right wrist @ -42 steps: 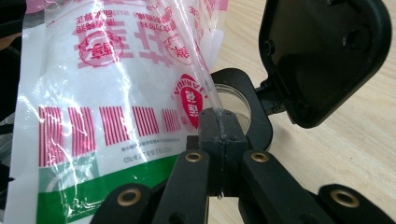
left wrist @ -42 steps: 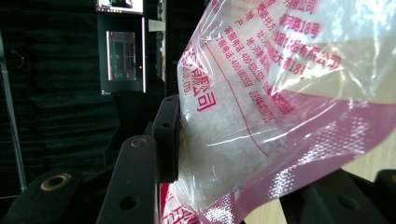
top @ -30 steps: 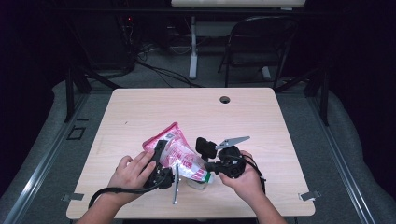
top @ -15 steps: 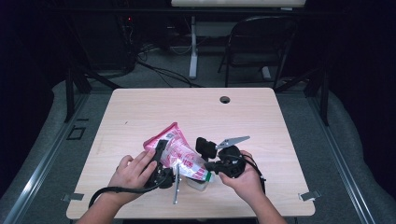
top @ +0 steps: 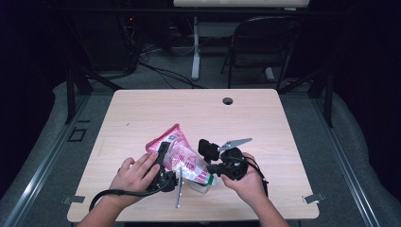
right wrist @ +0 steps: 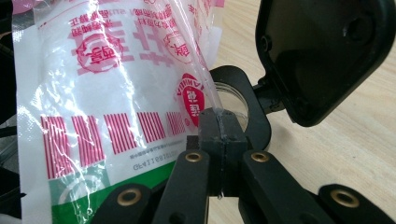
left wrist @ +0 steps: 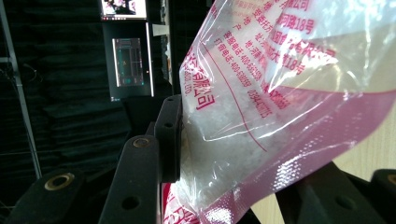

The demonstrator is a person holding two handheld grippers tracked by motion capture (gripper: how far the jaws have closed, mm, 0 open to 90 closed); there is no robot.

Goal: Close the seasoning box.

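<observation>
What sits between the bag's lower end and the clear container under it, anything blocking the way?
Nothing visible does. The bag is pinched at its lower edge by the right gripper, jaws closed on the film, and held higher by the left gripper. The clear container sits directly below on the table.

Black fingers (right wrist: pixel 224 135), brass-coloured rivets

The light wooden surface (top: pixel 142 113) has a round cable hole (top: pixel 228 100) near its far edge; beyond it a black folding chair (top: pixel 263 49) stands on the dim floor, near a white post (top: pixel 195 47); lit screens (left wrist: pixel 127 60) glow in the left gripper view.
</observation>
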